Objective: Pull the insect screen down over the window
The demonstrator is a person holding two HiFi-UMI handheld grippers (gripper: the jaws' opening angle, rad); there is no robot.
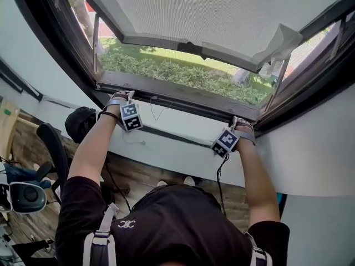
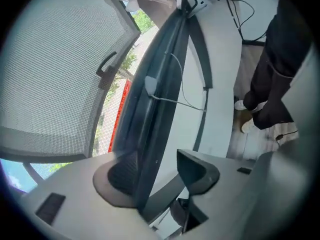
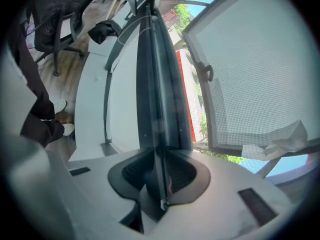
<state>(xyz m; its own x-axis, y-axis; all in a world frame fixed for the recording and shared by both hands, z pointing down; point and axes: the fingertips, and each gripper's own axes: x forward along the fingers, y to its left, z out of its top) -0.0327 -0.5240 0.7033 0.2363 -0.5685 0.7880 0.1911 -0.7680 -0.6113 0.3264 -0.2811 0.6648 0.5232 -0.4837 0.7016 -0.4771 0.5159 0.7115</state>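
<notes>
The insect screen is a grey-framed mesh panel, tilted outward above the window opening, with a dark handle on its lower edge. Both grippers sit on the dark lower rail of the window. My left gripper is near the rail's left end. In the left gripper view its jaws stand wide open, with the rail running between them beside the left pad and clear of the right. My right gripper straddles the rail near the right end. Its pads lie close on both sides without pressing, so it is open.
A white sill with a thin white cable runs below the rail. A black bag and an office chair stand at the left over wooden floor. A hedge shows outside. Crumpled white material hangs at the screen's right corner.
</notes>
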